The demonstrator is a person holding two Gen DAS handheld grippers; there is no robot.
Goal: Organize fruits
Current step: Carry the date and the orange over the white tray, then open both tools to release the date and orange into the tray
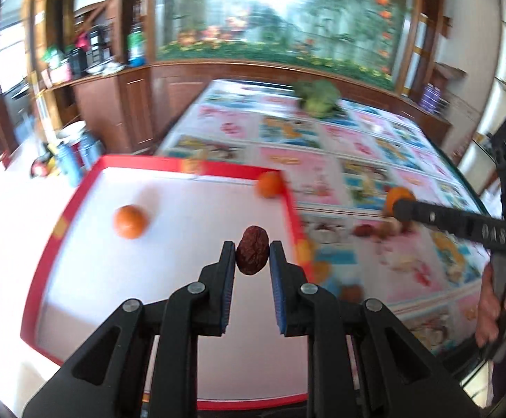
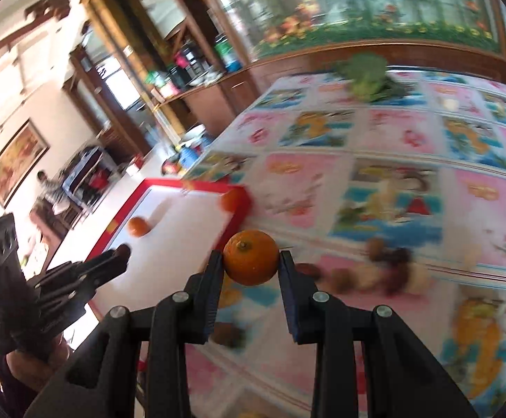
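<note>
My left gripper is shut on a wrinkled dark red date and holds it above a white tray with a red rim. Two oranges lie in the tray, one at mid left and one in the far right corner. My right gripper is shut on an orange above the patterned tablecloth, just right of the tray's corner. In the left wrist view the right gripper shows with that orange.
Several brown and red dates and nuts lie blurred on the colourful picture tablecloth right of the tray. A green leafy vegetable sits at the table's far end. Bottles and clutter stand left, past the tray.
</note>
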